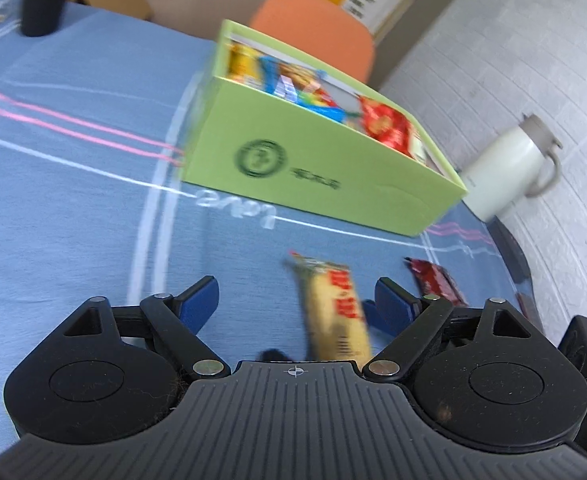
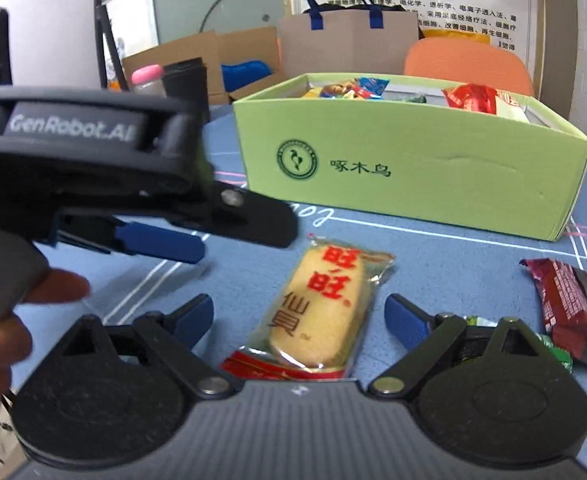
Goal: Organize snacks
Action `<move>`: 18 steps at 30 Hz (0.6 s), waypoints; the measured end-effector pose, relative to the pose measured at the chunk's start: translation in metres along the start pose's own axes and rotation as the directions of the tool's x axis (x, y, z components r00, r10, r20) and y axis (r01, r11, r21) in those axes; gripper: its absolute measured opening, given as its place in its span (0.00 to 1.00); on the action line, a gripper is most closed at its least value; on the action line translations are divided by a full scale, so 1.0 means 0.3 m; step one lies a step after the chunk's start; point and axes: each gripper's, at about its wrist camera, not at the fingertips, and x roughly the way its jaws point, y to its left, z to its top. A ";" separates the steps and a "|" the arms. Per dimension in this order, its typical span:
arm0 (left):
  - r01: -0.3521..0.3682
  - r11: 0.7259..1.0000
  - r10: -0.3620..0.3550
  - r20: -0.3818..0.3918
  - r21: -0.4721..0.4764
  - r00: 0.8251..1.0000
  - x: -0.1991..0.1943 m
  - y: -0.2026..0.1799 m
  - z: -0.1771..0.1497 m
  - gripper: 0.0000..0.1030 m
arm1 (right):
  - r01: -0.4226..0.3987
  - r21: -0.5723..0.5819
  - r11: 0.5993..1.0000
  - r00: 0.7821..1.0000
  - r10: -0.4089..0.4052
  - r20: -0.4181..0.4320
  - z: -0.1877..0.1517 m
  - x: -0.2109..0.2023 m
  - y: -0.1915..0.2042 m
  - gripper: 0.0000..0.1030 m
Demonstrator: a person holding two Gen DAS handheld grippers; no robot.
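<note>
Green box reads "啄木鸟", snacks inside. 1 rice cracker pack, "旺旺 仙贝", flat on blue surface btwn right tongs, wide. Left tongs marked "GenRobot.AI", wide, empty. 1 red pack beside.

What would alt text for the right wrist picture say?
An open right gripper frames a yellow rice cracker packet on a blue tablecloth. Behind sits a green box of snacks; the left gripper reaches in from the left.

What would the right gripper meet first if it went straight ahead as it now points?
Probably the rice cracker packet, lying on the tablecloth between the open right gripper fingers; the green box stands further behind.
</note>
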 end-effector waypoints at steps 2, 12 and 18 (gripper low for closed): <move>-0.008 1.000 0.009 -0.029 0.019 1.000 0.036 -0.033 0.008 0.75 | 0.004 -0.010 1.000 1.000 -0.004 -0.005 0.000 0.004 0.004 0.90; -0.048 0.994 0.055 -0.074 0.094 0.996 0.120 -0.096 0.016 0.74 | 0.068 -0.014 0.998 0.998 -0.068 -0.011 -0.004 0.005 -0.001 0.91; -0.042 0.995 0.050 -0.083 0.096 0.995 0.121 -0.089 0.023 0.74 | 0.046 0.005 0.999 0.999 -0.046 0.014 -0.011 -0.022 -0.022 0.90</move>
